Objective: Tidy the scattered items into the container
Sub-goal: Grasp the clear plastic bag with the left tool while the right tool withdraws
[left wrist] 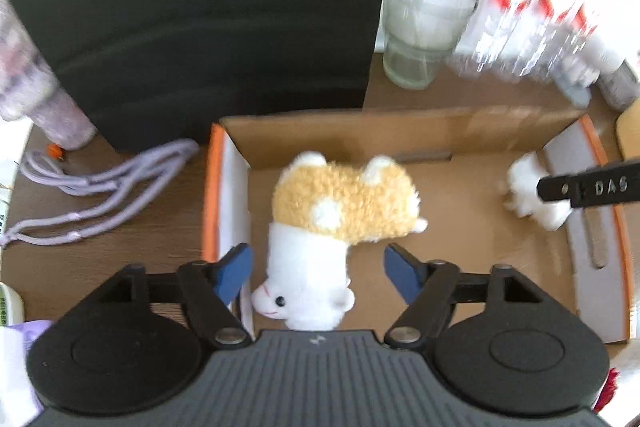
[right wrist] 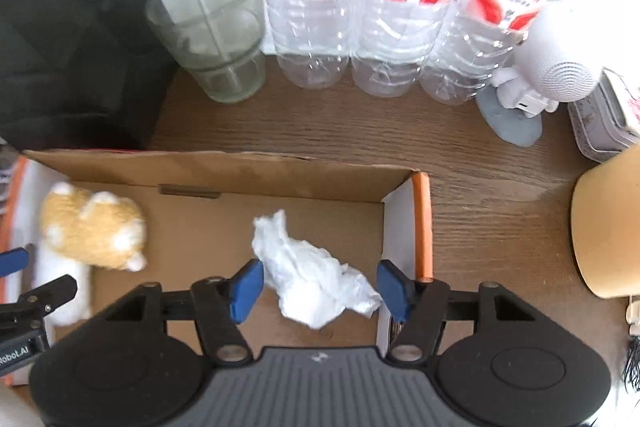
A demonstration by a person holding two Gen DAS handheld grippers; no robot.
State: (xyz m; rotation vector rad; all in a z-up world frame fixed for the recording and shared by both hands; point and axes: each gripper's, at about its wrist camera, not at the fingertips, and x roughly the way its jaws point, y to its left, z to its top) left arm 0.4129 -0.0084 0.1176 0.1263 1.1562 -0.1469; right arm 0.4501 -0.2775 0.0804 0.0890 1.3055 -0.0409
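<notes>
**In the box: both items, both grippers released**

Inside the cardboard box (right wrist: 208,171) on the wooden bench (right wrist: 400,131), the plush toy (left wrist: 336,211) lies between the left gripper's (left wrist: 318,267) spread blue fingers (left wrist: 234,269), untouched. The crumpled tissue (right wrist: 312,275) rests on the box floor between the right gripper's (right wrist: 320,287) wide-open fingers (right wrist: 248,287), ungrasped. Three water bottles (right wrist: 394,7) and a glass (right wrist: 216,35) stand behind the box.
</notes>
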